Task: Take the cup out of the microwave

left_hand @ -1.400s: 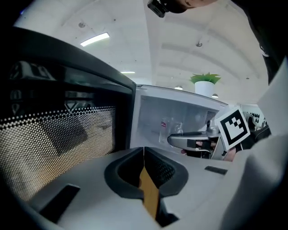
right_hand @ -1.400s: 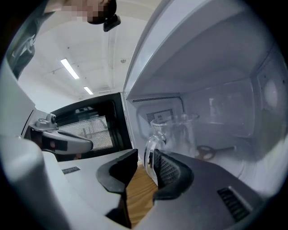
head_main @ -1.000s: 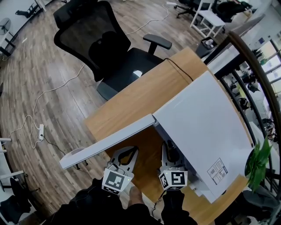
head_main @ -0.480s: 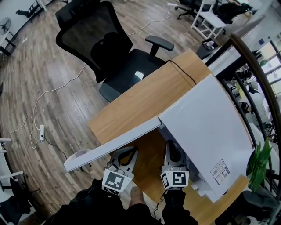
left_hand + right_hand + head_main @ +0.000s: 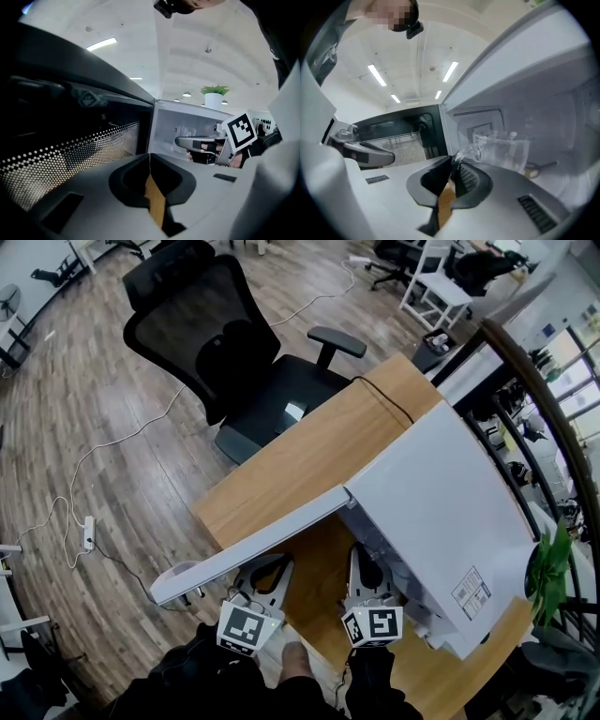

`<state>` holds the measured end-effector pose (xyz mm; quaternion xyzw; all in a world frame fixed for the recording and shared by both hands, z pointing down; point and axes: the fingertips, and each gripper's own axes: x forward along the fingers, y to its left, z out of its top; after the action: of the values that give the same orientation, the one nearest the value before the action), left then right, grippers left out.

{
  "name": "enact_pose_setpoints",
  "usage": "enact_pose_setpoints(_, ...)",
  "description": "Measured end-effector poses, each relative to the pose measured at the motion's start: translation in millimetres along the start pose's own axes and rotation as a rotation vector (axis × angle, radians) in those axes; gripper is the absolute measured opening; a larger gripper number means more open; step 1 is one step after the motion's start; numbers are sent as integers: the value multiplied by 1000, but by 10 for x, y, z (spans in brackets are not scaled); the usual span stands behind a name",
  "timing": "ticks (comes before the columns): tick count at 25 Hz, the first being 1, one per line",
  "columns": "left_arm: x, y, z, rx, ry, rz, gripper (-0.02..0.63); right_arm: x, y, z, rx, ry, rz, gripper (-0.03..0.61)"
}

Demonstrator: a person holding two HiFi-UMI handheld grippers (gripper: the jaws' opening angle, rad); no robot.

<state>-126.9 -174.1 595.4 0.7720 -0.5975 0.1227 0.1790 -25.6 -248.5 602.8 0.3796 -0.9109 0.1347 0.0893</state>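
Closed now are the jaws of the right gripper [image 5: 452,164], which stood apart a second ago. They pinch the handle of the clear glass cup [image 5: 504,152]. The cup stands upright inside the microwave [image 5: 441,512], just behind the jaw tips, with the back wall behind it and open room between its rim and the roof of the oven. Whether its base touches the oven floor I cannot tell.

In the head view the microwave sits on a wooden table [image 5: 300,456], with its front right corner near the table's near edge. Its door [image 5: 262,545] is swung wide to the left, and the door's far end reaches out past the table edge, over the floor.

The left gripper [image 5: 149,164] has its jaws together with nothing between them. It hovers in the gap between the inner side of the door and the right gripper, near both. Under both grippers a strip of table wood shows in front of the opening. A black office chair [image 5: 225,343] stands at the far side of the table, well apart from the door.
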Motion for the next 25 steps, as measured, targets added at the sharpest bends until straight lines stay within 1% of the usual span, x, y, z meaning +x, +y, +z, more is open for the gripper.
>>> enact_pose_setpoints(12,-451,-65,156,39,-45,-39,26,-370,451,120,4,-25,-26,18)
enact_pose_setpoints(19,-619,-190,262,73,-69,-64,26,-652,581,177,24,-57,-55,18)
enact_pose_setpoints(25,-729,-317,448,111,-94,-104,26,-896,647,288,38,-83,-90,18)
